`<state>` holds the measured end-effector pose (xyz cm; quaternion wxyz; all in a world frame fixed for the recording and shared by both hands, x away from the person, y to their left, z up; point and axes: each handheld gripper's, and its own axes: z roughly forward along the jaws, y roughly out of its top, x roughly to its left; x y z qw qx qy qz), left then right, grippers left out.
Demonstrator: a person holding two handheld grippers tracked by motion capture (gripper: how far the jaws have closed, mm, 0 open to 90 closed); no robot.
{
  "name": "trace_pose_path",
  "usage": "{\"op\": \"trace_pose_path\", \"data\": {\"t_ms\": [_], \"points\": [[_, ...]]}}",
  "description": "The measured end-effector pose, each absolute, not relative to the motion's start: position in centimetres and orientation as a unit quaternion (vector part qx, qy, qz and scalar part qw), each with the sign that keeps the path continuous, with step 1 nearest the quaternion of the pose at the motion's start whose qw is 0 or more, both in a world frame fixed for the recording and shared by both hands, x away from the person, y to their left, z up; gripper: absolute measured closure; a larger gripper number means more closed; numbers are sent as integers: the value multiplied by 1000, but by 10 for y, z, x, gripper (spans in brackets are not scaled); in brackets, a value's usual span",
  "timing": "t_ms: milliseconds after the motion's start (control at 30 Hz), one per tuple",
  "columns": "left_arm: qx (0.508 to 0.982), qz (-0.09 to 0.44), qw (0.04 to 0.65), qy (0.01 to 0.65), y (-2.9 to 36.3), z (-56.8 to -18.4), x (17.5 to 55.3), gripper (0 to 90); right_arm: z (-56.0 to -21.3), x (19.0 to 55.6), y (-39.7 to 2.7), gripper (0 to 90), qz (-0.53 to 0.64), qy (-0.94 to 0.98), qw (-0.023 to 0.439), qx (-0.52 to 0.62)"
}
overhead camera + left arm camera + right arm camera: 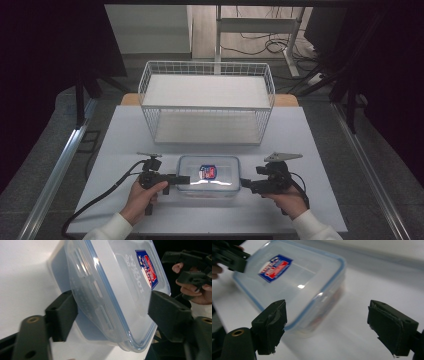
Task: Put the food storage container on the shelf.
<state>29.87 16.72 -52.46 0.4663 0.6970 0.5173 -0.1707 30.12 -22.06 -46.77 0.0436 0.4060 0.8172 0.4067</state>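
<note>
A clear plastic container with a blue-sealed lid and a red and blue label lies on the white table near its front edge. My left gripper grips its left end. In the left gripper view the container sits between the jaws of that gripper, one against its base and one on the lid. My right gripper stands open at the right end. In the right gripper view the container's corner reaches in beside the left jaw of the open gripper, while the right jaw is over bare table.
A white two-tier wire basket rack stands at the back of the table, behind the container. Black cables trail from both grippers toward the front edge. Dark floor, a desk frame and loose cables lie beyond the table.
</note>
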Motion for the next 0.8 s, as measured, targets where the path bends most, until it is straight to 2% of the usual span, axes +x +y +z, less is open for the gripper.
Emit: {"op": "trace_pose_path", "data": {"t_ms": [67,200,233,267,333,367,667,700,733,800], "points": [[696,-170,466,519,168,-525,299,267,-474,306,-217,169,416,807,-6,420],[694,-172,467,520,169,-525,300,280,-484,315,-212,179,420,788,-65,445],[694,-172,467,520,169,-525,300,281,-484,315,-212,179,420,788,-65,445],[693,-173,468,520,169,-525,300,283,-490,322,-209,184,422,773,-100,463],[692,-174,468,521,169,-525,300,286,-492,324,-208,187,423,769,-110,466],[691,-174,469,522,169,-525,300,289,-497,329,-205,192,420,761,-130,476],[690,-175,471,521,170,-526,300,294,-506,329,-201,248,421,745,-166,490],[690,-175,470,522,170,-525,299,294,-506,329,-202,266,421,743,-167,492],[690,-175,470,522,170,-525,299,293,-504,329,-205,331,427,736,-165,498],[690,-173,470,522,169,-525,299,296,-504,329,-207,354,429,730,-172,504]]}}
